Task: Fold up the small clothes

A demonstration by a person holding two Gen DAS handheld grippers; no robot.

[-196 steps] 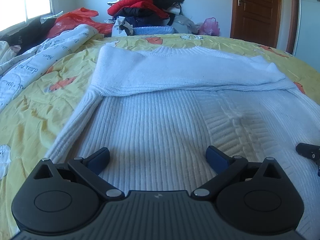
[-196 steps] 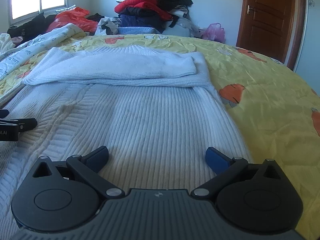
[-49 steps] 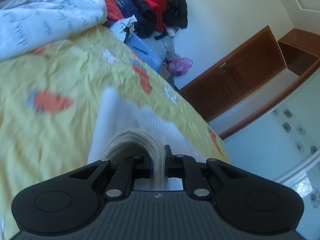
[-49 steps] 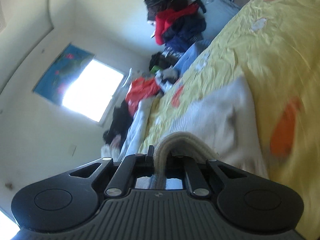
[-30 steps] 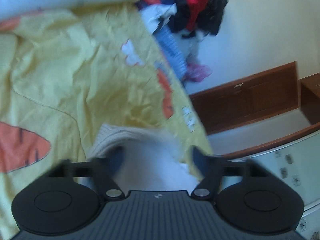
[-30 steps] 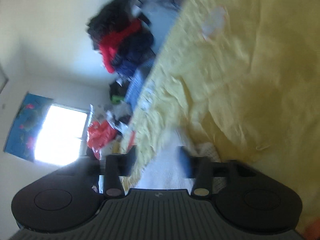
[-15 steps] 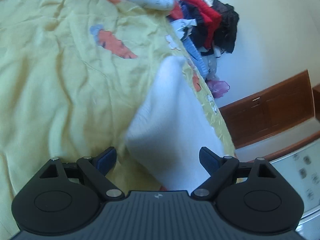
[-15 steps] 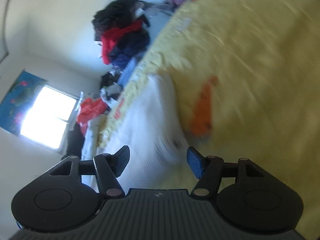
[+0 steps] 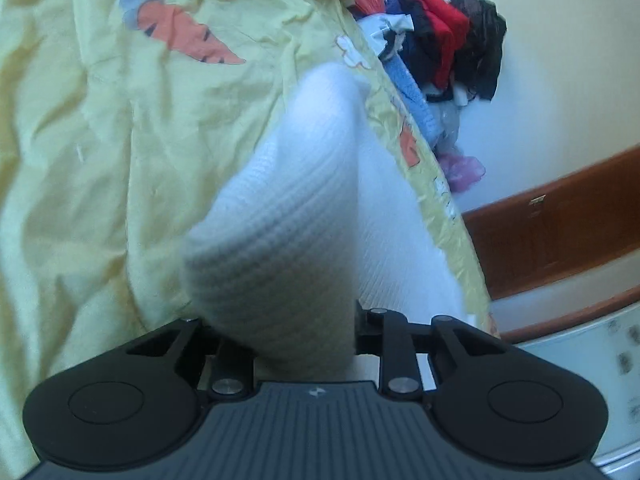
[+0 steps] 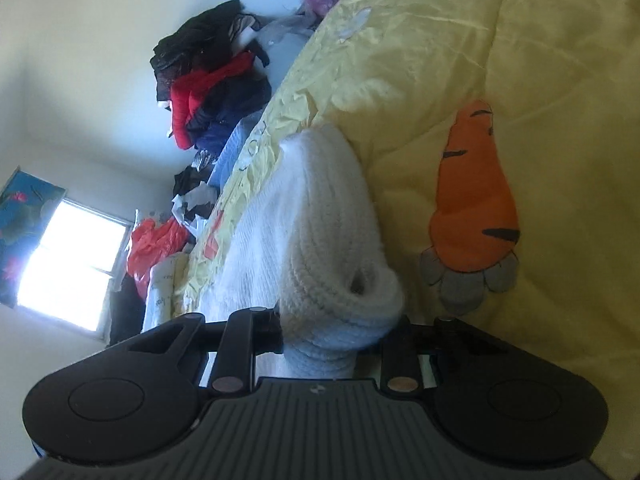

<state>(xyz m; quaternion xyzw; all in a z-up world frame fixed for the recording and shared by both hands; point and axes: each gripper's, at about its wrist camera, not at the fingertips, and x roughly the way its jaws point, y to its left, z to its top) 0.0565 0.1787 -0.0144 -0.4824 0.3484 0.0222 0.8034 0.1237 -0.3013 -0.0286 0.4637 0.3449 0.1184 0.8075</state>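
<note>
Left gripper (image 9: 298, 340): jaws have just been closing and now clamp a thick folded end of the sweater (image 9: 288, 240); the knit bulges up between the fingers and hides the tips
Right gripper (image 10: 328, 340): jaws have just been closing too, and pinch the other folded end of the sweater (image 10: 320, 240); a rolled lip of knit with a dark opening swells over the grip
Sweater: white ribbed knit, folded into a long narrow bundle; it runs from each gripper away across the quilt, near end lifted in the jaws, far end lying on the bed
Quilt (image 9: 100, 160): yellow, creased, printed with orange carrots; it lies under and beside the sweater in both views (image 10: 540, 80)
Carrot, left view (image 9: 188, 38): far left of the sweater, well apart from it
Carrot, right view (image 10: 474, 192): just right of the sweater, near the gripper
Clothes pile (image 9: 444, 40): red, black and blue garments heaped past the far edge of the bed, against the wall; the same heap shows in the right view (image 10: 208, 84)
Door (image 9: 560, 224): brown wood, far right in the left view
Window (image 10: 68, 260): bright, at the left in the right view, with a blue picture (image 10: 24, 220) beside it
Red bag (image 10: 156, 240): between the window and the bed
Views: both tilted hard, so the bed slopes across each
</note>
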